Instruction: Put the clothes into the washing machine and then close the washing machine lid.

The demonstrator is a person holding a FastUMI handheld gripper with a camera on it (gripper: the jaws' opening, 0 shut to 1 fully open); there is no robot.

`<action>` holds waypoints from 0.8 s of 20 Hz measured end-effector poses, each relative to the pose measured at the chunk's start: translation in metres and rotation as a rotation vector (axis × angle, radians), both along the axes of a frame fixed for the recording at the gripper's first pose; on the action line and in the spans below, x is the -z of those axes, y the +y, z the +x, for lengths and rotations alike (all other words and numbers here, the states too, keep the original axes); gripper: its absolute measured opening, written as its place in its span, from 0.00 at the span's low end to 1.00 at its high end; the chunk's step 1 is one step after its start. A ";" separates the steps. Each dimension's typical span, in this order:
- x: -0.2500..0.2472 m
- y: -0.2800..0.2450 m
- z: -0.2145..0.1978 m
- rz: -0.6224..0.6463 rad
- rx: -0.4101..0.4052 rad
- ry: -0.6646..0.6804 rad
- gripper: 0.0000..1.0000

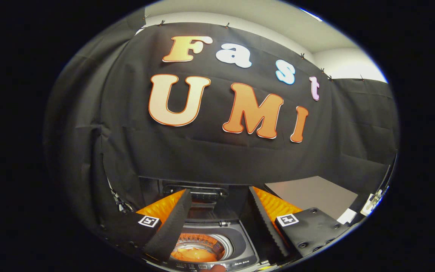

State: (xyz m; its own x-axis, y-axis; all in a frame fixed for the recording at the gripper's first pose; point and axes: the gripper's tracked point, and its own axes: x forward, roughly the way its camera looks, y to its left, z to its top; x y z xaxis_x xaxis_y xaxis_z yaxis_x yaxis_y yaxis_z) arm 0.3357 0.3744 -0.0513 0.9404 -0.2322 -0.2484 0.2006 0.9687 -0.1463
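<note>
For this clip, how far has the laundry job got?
Done, apparently: something orange lies in the washing machine's drum, likely the clothes, though it is too blurred to be sure. In hand: nothing; the gripper is open and empty above the drum. Left: the lid stands raised behind the opening and needs closing.

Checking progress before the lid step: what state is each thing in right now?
Washing machine: open on top, drum exposed.
Lid: raised upright behind the drum.
Drum: something orange lies inside.
Gripper: fingers open, holding nothing, above the drum.
</note>
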 end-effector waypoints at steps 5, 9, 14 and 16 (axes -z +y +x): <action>0.030 -0.017 0.077 0.011 -0.034 0.073 0.97; 0.043 -0.028 0.126 0.053 -0.034 0.122 0.97; 0.071 -0.040 0.170 0.111 -0.072 0.178 0.98; 0.081 -0.038 0.182 0.171 -0.089 0.187 0.97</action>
